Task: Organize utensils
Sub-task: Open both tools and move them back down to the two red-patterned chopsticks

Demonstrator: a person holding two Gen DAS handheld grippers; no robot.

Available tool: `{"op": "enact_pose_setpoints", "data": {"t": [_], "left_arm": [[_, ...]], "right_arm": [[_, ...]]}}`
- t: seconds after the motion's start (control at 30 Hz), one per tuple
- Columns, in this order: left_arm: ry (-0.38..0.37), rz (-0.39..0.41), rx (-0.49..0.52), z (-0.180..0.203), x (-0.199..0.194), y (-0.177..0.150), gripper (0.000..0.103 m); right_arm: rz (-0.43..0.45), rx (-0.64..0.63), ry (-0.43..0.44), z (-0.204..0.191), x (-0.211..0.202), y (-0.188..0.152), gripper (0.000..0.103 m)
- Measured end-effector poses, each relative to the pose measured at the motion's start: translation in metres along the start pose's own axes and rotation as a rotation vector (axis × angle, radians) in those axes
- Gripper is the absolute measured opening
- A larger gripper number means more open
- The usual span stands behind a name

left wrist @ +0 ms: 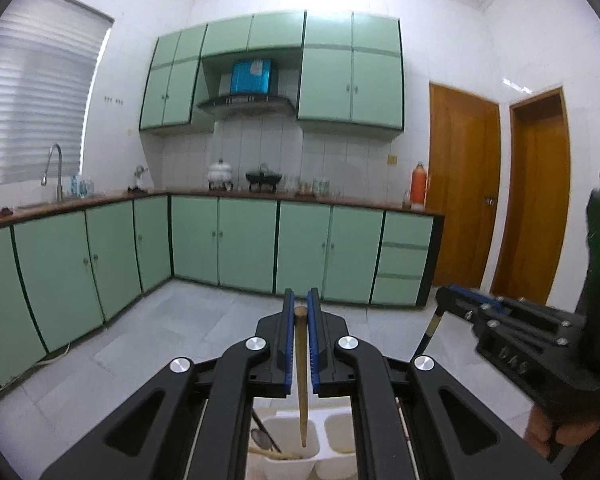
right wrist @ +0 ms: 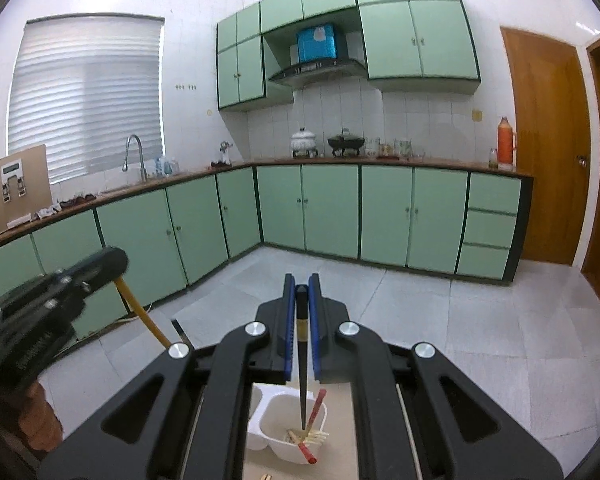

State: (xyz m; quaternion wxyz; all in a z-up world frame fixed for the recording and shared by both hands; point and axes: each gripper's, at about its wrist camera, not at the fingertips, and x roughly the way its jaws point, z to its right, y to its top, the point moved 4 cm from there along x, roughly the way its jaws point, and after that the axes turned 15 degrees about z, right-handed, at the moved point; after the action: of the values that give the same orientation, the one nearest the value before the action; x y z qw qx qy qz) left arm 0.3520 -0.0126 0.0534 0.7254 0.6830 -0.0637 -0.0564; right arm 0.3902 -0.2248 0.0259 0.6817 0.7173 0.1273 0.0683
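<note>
Two chopsticks, wooden chopstick clamped in left hand-held gripper, black chopstick in right hand-held gripper

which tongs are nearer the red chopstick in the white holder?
Right. The right tongs hold a black chopstick whose tip hangs right beside the red chopstick. The left tongs hold a wooden chopstick above the neighbouring compartment of the white holder.

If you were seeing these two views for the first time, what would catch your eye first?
Each gripper is shut on a single chopstick pointing down: the left gripper pinches a wooden chopstick over the white holder, and the right gripper pinches a black chopstick above a compartment already holding utensils. Behind, mint-green cabinets line the kitchen walls.
</note>
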Motion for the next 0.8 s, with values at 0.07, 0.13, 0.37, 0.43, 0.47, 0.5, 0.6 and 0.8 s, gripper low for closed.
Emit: {"op": "enact_pose_setpoints", "data": {"t": [0.07, 0.13, 0.37, 0.43, 0.47, 0.5, 0.6, 0.8], "left_arm": [[0.002, -0.038, 0.0, -0.002, 0.009, -0.015, 0.006], [0.007, -0.082, -0.001, -0.006, 0.018, -0.029, 0.006], [0.025, -0.181, 0.0, -0.014, 0.03, -0.065, 0.006], [0.033, -0.203, -0.001, -0.017, 0.031, -0.072, 0.007], [0.04, -0.209, -0.003, -0.019, 0.03, -0.075, 0.009], [0.041, -0.214, -0.005, -0.02, 0.029, -0.076, 0.011], [0.046, -0.21, -0.018, -0.024, 0.02, -0.076, 0.027], [0.055, -0.174, -0.035, -0.029, -0.018, -0.067, 0.056]], "right_arm": [[-0.018, 0.01, 0.005, 0.001, 0.003, -0.009, 0.006], [-0.035, 0.016, 0.01, 0.001, 0.005, -0.017, 0.006], [-0.099, 0.017, 0.018, -0.003, 0.004, -0.043, 0.006], [-0.115, 0.018, 0.024, -0.005, 0.003, -0.049, 0.009], [-0.117, 0.013, 0.021, -0.007, 0.0, -0.051, 0.009], [-0.115, 0.01, 0.018, -0.007, -0.002, -0.051, 0.011], [-0.089, 0.022, 0.001, -0.003, -0.013, -0.048, 0.03], [-0.003, 0.052, -0.042, 0.009, -0.053, -0.037, 0.062]]}}
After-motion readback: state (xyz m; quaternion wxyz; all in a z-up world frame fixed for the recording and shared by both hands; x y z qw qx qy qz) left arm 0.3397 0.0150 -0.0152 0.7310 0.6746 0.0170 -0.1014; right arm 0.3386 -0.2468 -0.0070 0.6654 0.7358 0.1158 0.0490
